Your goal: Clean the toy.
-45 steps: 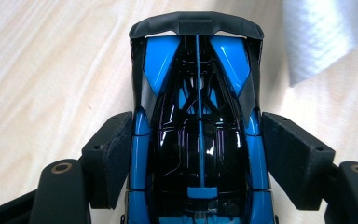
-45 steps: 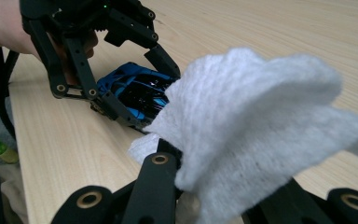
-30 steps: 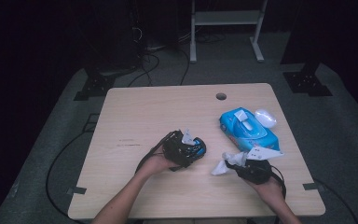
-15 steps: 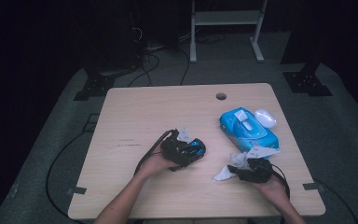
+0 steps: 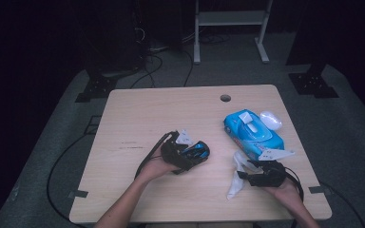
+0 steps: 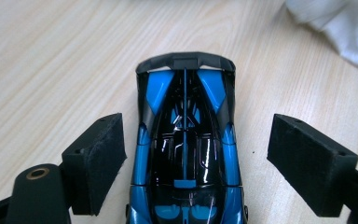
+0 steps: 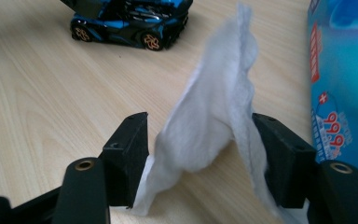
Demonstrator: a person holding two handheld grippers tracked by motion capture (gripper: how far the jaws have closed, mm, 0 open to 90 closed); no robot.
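Left tongs (image 6: 186,172) just opened around blue toy car (image 6: 185,149), pads clear, right tongs (image 7: 200,163) just parted, white wipe (image 7: 214,126) loose between, both on wooden surface (image 5: 138,118)

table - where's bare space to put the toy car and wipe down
Free: the table's far-left stretch beyond the toy car, and the near strip between both forearms. Crowded: the right side, where the wipe, blue wipes pack and white lid cluster.

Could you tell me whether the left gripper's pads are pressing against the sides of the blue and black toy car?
No, in the left gripper view the toy car sits between the left gripper pads with bare table showing on both sides.
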